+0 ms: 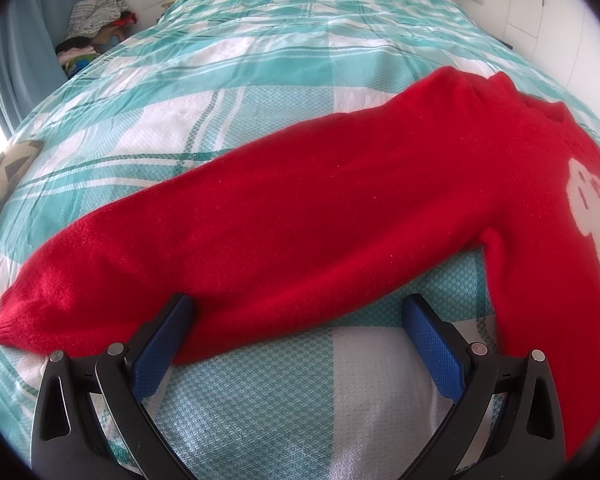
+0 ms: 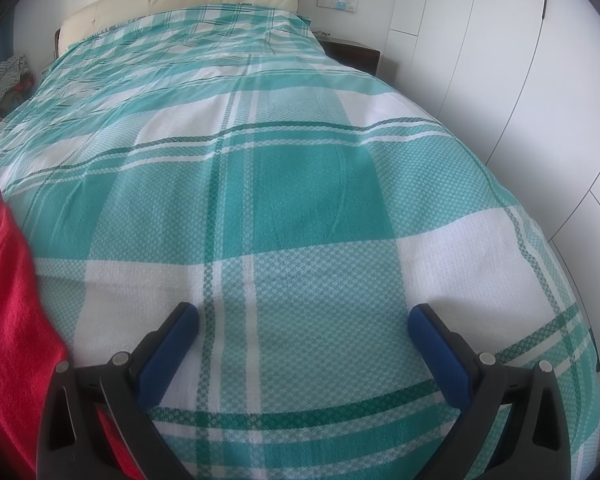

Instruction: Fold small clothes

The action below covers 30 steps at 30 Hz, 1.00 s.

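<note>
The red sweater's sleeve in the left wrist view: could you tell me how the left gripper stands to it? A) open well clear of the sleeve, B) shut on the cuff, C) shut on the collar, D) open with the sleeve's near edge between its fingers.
D: the left gripper is open, its blue pads spread wide, and the near edge of the red sweater's sleeve lies between them on the plaid bedspread, not yet pinched.

Soft, even daylight fills both views; the left wrist view glares white at its left edge. Fisheye distortion bulges the bed [image 2: 300, 184], corners vignette black, and shadows stay faint.
</note>
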{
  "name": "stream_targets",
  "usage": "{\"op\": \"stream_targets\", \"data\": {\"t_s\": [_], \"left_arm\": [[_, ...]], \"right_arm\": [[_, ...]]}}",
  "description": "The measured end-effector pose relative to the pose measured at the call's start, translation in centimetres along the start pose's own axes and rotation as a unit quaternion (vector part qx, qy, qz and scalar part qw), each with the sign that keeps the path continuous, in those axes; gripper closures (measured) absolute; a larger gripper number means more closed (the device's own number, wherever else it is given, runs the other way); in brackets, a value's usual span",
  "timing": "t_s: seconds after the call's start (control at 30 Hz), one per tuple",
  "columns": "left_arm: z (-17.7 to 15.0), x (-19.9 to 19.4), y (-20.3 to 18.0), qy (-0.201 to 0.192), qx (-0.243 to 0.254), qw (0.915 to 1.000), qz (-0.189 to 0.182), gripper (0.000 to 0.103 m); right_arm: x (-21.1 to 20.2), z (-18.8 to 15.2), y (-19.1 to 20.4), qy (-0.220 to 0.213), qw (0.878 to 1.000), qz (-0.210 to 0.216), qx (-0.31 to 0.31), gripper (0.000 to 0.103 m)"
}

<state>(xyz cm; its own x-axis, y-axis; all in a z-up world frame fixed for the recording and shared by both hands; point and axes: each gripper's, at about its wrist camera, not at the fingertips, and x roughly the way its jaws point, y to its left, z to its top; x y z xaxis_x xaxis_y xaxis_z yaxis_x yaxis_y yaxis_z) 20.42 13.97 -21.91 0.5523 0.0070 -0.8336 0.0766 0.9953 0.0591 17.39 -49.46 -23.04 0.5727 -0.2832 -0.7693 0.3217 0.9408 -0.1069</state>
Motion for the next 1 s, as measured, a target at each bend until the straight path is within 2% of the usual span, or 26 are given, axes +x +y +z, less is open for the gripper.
{"op": "stream_targets", "data": {"t_s": [0.47, 0.77, 0.9, 0.97, 1.0], "left_arm": [[-0.1, 0.0, -0.1, -0.009, 0.002, 1.0000, 0.003, 0.000], [-0.2, -0.1, -0.3, -0.001, 0.002, 1.0000, 0.007, 0.000], [0.3, -0.2, 0.2, 0.002, -0.010, 0.9999, -0.008, 0.000], [0.7, -1.4, 1.0, 0.004, -0.029, 0.9994, -0.019, 0.006], [0.9, -2.7, 1.8, 0.001, -0.048, 0.9983, -0.032, 0.014]], "right_arm": [[0.0, 0.0, 0.0, 0.000, 1.000, 0.000, 0.000, 0.000], [0.0, 0.0, 0.1, 0.000, 1.000, 0.000, 0.000, 0.000], [0.0, 0.2, -0.3, 0.008, 1.000, 0.010, 0.004, 0.000], [0.0, 0.7, -0.7, 0.033, 0.999, 0.031, -0.006, 0.000], [-0.2, 1.0, -0.9, 0.046, 0.998, 0.048, -0.021, 0.000]]}}
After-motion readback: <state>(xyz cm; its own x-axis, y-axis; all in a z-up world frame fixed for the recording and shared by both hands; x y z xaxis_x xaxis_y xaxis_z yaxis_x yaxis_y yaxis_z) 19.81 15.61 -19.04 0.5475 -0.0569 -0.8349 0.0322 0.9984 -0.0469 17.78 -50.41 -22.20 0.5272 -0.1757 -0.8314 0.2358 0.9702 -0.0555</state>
